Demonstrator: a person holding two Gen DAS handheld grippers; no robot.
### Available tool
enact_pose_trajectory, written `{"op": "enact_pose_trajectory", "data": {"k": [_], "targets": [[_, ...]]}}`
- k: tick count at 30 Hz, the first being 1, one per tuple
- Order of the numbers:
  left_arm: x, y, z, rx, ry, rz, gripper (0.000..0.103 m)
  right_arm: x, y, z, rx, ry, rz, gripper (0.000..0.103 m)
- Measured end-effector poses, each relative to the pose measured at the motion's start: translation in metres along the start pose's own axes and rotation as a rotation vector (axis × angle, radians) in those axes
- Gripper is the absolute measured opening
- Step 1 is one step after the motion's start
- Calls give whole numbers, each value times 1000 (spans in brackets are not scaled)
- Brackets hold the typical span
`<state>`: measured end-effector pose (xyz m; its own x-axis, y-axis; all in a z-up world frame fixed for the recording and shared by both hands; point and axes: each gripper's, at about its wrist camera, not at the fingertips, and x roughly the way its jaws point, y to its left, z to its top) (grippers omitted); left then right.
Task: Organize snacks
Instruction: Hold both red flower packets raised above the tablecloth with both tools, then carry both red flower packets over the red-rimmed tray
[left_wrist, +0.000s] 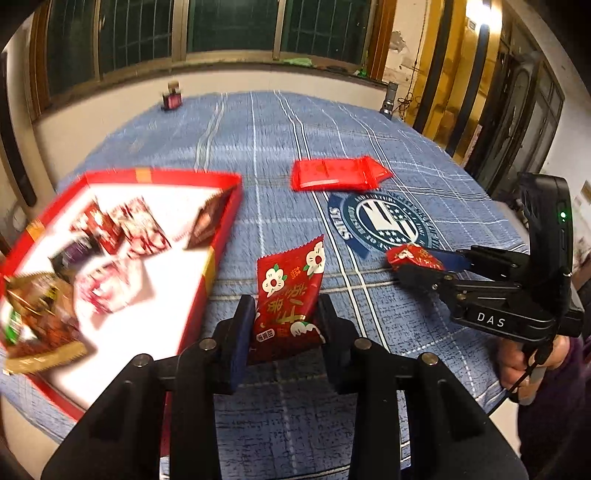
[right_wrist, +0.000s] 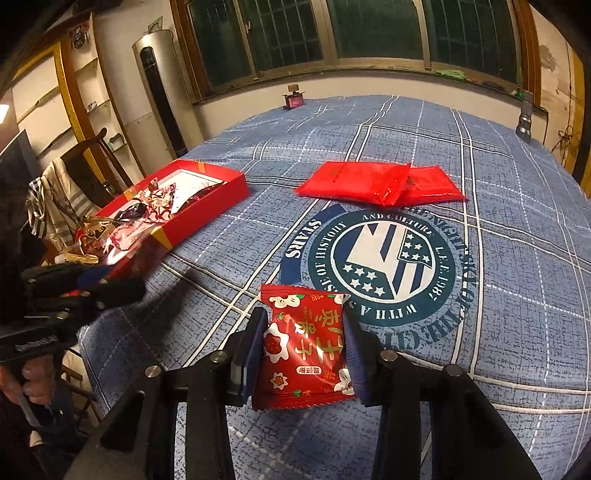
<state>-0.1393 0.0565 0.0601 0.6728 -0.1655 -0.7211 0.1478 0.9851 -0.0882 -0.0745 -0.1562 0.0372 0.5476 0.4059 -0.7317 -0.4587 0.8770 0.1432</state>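
My left gripper (left_wrist: 284, 314) is shut on a red flower-print snack packet (left_wrist: 291, 291), held above the blue tablecloth just right of the red snack box (left_wrist: 218, 236). My right gripper (right_wrist: 304, 332) is shut on a second red flower-print packet (right_wrist: 304, 354), held over the cloth near the round emblem. In the left wrist view the right gripper (left_wrist: 417, 264) shows at the right with its packet (left_wrist: 413, 256). In the right wrist view the left gripper (right_wrist: 110, 286) shows at the left beside the box (right_wrist: 207, 205). The box holds several wrapped snacks.
Two plain red packets (right_wrist: 380, 182) lie overlapping on the cloth beyond the emblem (right_wrist: 384, 258); they also show in the left wrist view (left_wrist: 336, 173). A small dark red object (right_wrist: 293, 98) and a metal cylinder (right_wrist: 524, 118) stand at the far edge. A chair (right_wrist: 88, 173) stands left of the table.
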Motion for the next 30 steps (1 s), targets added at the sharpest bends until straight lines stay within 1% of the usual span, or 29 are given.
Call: {"op": "enact_pose_trajectory", "data": {"k": [3,5,8,13,25,30], "targets": [[-7,-4,2,21,-26,22,31,1,0,1,3,3,-24,41],[-7,-5,3,32,-30,38,31,2,1,1,3,2,-43,41],[-4,-6,3,35,-25,45,31,2,0,2,13,-3,-81,41],[2,-6,2,32,-4,64,31,1,-2,2,27,-10,-115,41],[9,-9,1,29,17,65,31,1,0,2,17,-9,-149,41],[7,-6,2,24,12,64,31,2,5,2,-1,-7,-194,41]]}}
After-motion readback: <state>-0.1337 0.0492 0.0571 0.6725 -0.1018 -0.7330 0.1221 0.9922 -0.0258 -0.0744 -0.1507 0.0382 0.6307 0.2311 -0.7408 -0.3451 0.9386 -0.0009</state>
